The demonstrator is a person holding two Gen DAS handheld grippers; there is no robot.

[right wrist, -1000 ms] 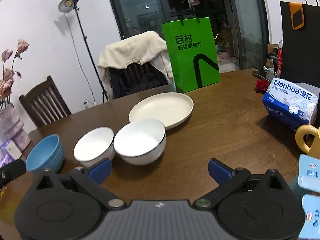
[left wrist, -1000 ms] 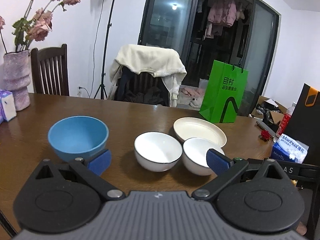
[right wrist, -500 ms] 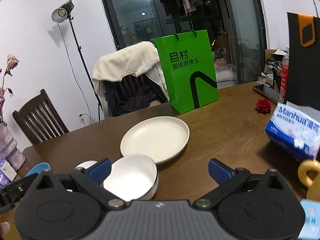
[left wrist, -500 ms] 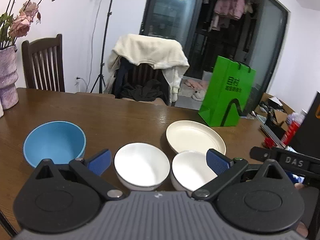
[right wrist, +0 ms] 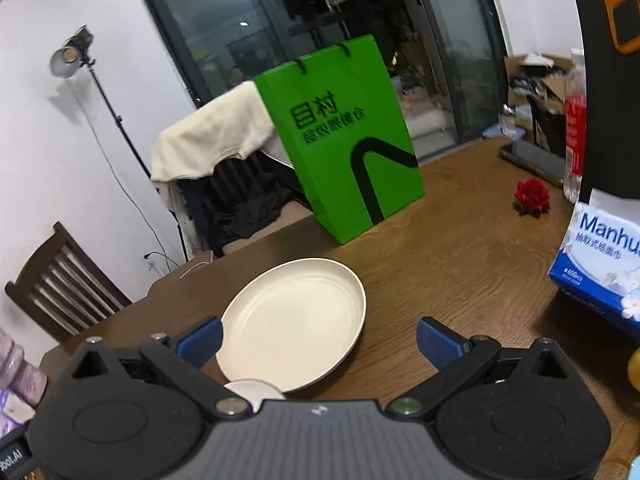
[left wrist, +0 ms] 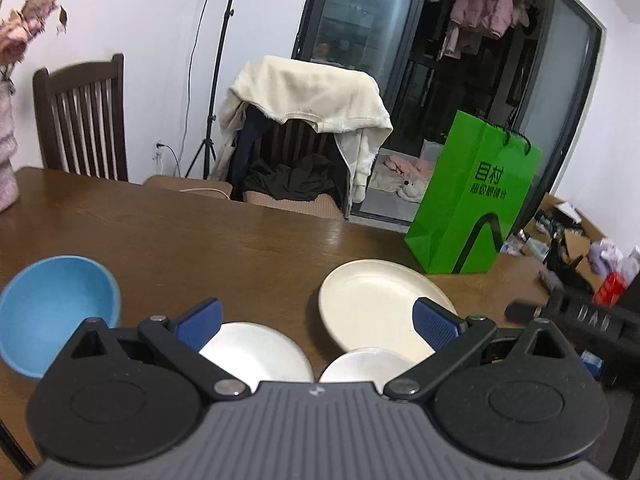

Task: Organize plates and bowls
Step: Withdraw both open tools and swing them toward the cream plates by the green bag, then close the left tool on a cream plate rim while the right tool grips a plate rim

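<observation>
**Both grippers over the dishes, jaws spread and holding nothing**

Your left gripper (left wrist: pixel 316 322) hides the near halves of two white bowls, one (left wrist: pixel 260 350) to the left and one (left wrist: pixel 368 362) to the right; only their far rims show. The blue bowl (left wrist: pixel 56 312) is cut off at the frame's left edge. Your right gripper (right wrist: pixel 318 338), slightly blurred, covers all but a sliver of a white bowl (right wrist: pixel 252 390).

The cream plate (right wrist: pixel 294 322) is shallow, round and empty. It lies on the brown wooden table (right wrist: pixel 460 248), just beyond the white bowls and near a green paper bag (right wrist: pixel 340 140). Both grippers' jaws stand wide apart.
</observation>
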